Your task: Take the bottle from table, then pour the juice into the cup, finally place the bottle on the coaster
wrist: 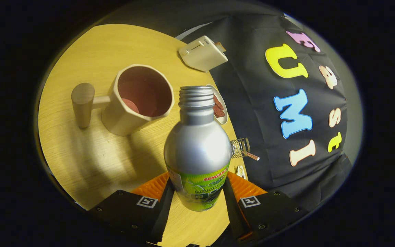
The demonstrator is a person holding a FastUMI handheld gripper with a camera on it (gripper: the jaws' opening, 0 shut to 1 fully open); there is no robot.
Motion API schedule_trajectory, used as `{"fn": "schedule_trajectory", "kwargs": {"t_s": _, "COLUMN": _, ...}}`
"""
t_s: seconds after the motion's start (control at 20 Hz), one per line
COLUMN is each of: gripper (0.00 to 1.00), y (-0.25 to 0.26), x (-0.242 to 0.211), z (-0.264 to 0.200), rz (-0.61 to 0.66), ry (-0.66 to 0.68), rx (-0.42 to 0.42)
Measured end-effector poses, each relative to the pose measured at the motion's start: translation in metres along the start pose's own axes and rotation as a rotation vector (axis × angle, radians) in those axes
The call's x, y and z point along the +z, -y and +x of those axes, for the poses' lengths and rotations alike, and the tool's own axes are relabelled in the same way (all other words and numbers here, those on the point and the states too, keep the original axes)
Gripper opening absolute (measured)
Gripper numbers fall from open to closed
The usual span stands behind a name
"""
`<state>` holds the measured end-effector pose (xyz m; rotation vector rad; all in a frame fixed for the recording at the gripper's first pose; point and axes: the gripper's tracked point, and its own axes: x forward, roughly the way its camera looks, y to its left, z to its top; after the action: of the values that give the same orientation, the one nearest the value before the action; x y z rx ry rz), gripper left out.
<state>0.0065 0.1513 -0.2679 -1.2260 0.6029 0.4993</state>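
The gripper [197, 192] is clenched on the aluminium juice bottle [197, 147], one finger pressing each side of its labelled lower body, and holds it above the wooden desk [81, 157], tilted with its open threaded neck leaning toward the cup [139, 99]. The cap is off.

The bottle is probably light and stiff, though thin metal can dent under a hard squeeze, and its smooth round wall looks slippery. The grip low on the widest part seems sound for carrying, but the liquid inside will shift as the tilt grows, so a firm hold matters.

The faceted ceramic cup, with a wooden peg handle [82, 104], stands just beyond the bottle and looks breakable if knocked.

How much juice remains cannot be told through the opaque wall. The bottle's base is hidden between the fingers. No coaster can be made out for certain. A toaster [202, 53] stands farther off, and a plate [222, 106] is half hidden behind the bottle's neck.
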Motion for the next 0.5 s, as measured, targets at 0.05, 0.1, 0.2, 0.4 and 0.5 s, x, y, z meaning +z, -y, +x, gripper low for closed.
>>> {"fn": "schedule_trajectory", "kwargs": {"t_s": 0.05, "gripper": 0.73, "y": -0.0002, "x": -0.0002, "z": 0.0004, "rz": -0.015, "ry": -0.005, "rx": 0.002}}
{"fn": "schedule_trajectory", "kwargs": {"t_s": 0.1, "gripper": 0.73, "y": -0.0014, "x": -0.0005, "z": 0.0006, "rz": -0.030, "ry": -0.014, "rx": 0.007}}
{"fn": "schedule_trajectory", "kwargs": {"t_s": 0.2, "gripper": 0.73, "y": -0.0006, "x": -0.0031, "z": 0.0010, "rz": -0.057, "ry": -0.038, "rx": 0.010}}
{"fn": "schedule_trajectory", "kwargs": {"t_s": 0.4, "gripper": 0.73, "y": 0.0000, "x": -0.0052, "z": 0.0030, "rz": -0.108, "ry": -0.067, "rx": 0.002}}
{"fn": "schedule_trajectory", "kwargs": {"t_s": 0.5, "gripper": 0.73, "y": 0.0001, "x": -0.0049, "z": 0.0024, "rz": -0.132, "ry": -0.071, "rx": 0.009}}
